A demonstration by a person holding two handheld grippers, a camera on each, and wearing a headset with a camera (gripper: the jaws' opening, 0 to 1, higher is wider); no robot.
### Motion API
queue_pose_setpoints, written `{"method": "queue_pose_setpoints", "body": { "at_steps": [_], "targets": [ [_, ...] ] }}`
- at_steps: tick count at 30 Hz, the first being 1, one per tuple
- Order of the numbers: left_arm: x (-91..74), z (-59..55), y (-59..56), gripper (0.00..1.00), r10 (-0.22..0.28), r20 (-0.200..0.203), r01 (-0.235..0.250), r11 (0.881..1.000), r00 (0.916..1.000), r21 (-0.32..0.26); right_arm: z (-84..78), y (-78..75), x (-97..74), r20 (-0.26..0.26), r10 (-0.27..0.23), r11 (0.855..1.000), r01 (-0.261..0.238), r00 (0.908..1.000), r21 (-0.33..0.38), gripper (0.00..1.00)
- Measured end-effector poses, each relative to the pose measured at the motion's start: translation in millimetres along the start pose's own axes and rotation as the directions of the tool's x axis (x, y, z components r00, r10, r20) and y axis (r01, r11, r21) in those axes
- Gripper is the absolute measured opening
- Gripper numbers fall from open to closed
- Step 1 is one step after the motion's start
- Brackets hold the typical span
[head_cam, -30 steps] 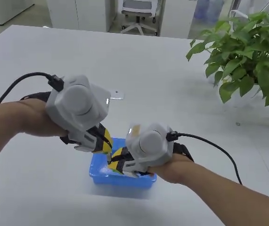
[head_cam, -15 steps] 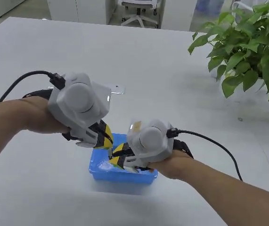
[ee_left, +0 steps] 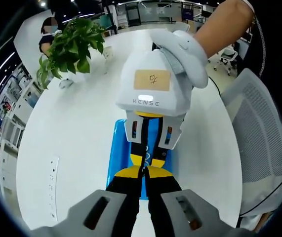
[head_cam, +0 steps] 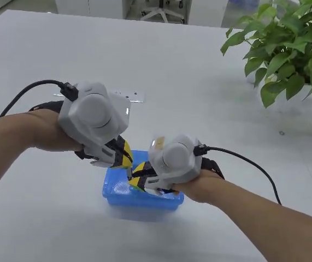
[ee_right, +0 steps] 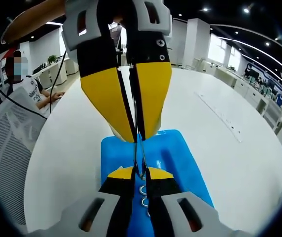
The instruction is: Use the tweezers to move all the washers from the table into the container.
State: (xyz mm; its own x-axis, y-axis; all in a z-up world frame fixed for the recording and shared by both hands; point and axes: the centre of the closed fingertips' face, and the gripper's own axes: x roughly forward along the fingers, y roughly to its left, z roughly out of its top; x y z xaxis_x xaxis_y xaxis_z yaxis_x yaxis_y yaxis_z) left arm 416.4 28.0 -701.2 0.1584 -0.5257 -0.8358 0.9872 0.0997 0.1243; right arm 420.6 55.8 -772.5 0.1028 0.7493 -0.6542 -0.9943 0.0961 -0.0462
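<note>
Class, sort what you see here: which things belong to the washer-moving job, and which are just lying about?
Belong to the job: tweezers, washers, blue container, left claw and right claw, both shut on the tweezers.
Just lying about: potted plant, power strip.

Office scene: a broad white surface (head_cam: 210, 93) carries a leafy green plant (head_cam: 289, 49) at its right edge. Beyond it stand a wheeled office chair (head_cam: 161, 12) and pale cabinets (head_cam: 90, 5), under ceiling spotlights (ee_right: 249, 9).
</note>
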Motion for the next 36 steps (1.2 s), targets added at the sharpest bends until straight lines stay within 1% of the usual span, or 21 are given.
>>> {"method": "queue_pose_setpoints", "body": {
  "at_steps": [11,22,36],
  "targets": [
    [8.2,-3.5,5.6,0.06,-0.008,0.002,0.008,1.0,1.0,0.003,-6.5,-5.1,3.8,-0.01,-0.002,1.0,0.002,1.0,0.003,0.1],
    [13.7,-5.1,7.4,0.06,-0.018,-0.004,0.018,1.0,0.9998,0.01,-11.6,-7.8,6.3,-0.015,0.002,1.0,-0.002,0.9999,0.005,0.1],
    [14.6,-5.1,6.7,0.06,-0.023,-0.006,0.023,1.0,0.9997,0.01,-12.4,-6.9,7.3,-0.018,0.007,1.0,-0.007,0.9998,0.003,0.11]
  ]
}}
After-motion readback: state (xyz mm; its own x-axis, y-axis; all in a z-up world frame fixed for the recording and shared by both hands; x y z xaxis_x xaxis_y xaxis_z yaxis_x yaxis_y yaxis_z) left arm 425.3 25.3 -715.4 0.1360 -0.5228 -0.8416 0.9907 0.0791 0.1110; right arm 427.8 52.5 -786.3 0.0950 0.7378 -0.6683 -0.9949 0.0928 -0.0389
